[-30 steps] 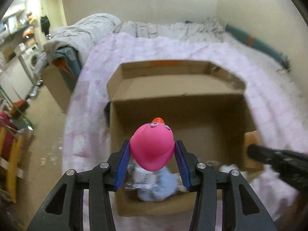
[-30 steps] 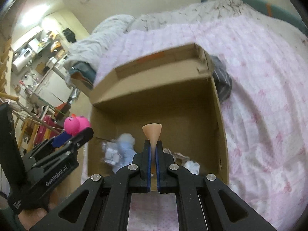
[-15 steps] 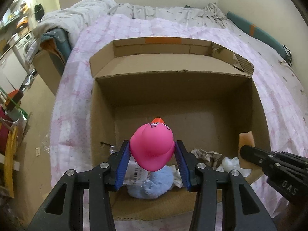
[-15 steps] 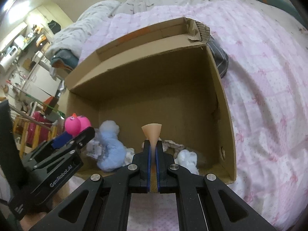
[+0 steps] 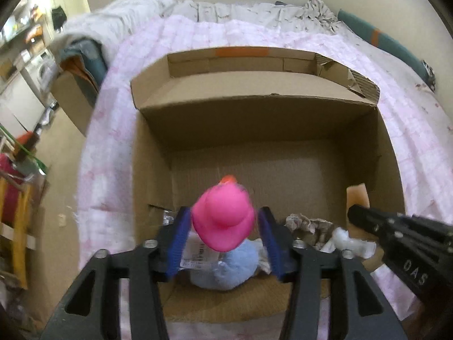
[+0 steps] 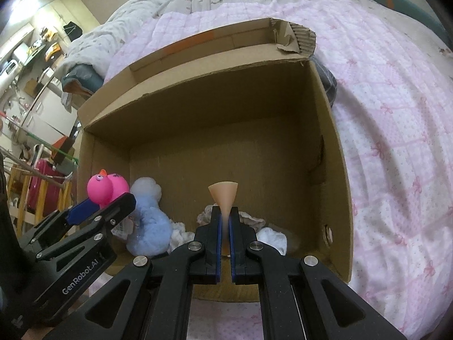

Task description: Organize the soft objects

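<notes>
Gripping pink duck point(image 5: 223, 221), cardboard box point(image 5: 388, 153) below

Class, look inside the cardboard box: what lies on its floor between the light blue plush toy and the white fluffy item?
In the right wrist view, crumpled pale cloth lies between the blue plush toy and the white fluffy item in the box; the right gripper partly hides it.

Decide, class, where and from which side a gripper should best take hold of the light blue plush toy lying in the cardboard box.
Probably the narrower upper part of the light blue plush toy, from above through the open top of the cardboard box. Its wide lower body looks too broad to span, and the left gripper with the pink duck crowds its left.
</notes>
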Available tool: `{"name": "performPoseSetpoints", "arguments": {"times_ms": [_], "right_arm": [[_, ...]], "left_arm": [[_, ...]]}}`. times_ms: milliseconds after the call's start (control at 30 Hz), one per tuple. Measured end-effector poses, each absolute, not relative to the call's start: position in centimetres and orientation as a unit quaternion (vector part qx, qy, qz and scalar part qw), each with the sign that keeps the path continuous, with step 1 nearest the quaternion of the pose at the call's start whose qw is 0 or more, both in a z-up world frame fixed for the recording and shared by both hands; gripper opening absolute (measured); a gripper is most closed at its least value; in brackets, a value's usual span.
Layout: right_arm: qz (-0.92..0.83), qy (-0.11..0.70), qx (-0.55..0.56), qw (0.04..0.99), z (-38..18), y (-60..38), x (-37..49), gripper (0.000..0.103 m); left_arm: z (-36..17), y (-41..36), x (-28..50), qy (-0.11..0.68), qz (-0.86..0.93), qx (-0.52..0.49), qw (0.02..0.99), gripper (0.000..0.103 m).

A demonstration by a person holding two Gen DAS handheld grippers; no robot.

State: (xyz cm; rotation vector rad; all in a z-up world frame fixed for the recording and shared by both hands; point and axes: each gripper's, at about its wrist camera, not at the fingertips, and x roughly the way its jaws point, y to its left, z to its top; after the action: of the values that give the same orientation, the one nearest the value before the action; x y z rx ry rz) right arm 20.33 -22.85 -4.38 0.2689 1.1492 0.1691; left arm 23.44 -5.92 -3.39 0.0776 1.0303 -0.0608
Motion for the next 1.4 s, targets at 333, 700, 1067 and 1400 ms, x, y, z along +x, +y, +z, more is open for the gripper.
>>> {"name": "performPoseSetpoints", "arguments": {"times_ms": [333,700,1067,1400], "right_arm": [[0.076,0.528,0.114,0.838,-3.7,-23.0,20.2,0.006],[0.075,0.523,0.158,0.834,-3.2,-24.4,20.1,0.057],[0.095,0.481,0.199,0.848,-1.1,-25.0,19.3,0.103],[0.108,0.403,0.107,0.902,3.0,-23.6,14.9,0.103]], "left_arm": [[-2.7,-5.6,23.2,0.491,-0.032,0.015,0.871,0.077],[-2.1,-5.8,22.8,0.490,-0.025,0.010,0.871,0.077],[0.6,-3.5,20.6,0.462,-0.038,-0.034,0.885,0.102],[4.0,-1.2,15.4,0.412,0.002,-0.003,0.911,0.102]]}}
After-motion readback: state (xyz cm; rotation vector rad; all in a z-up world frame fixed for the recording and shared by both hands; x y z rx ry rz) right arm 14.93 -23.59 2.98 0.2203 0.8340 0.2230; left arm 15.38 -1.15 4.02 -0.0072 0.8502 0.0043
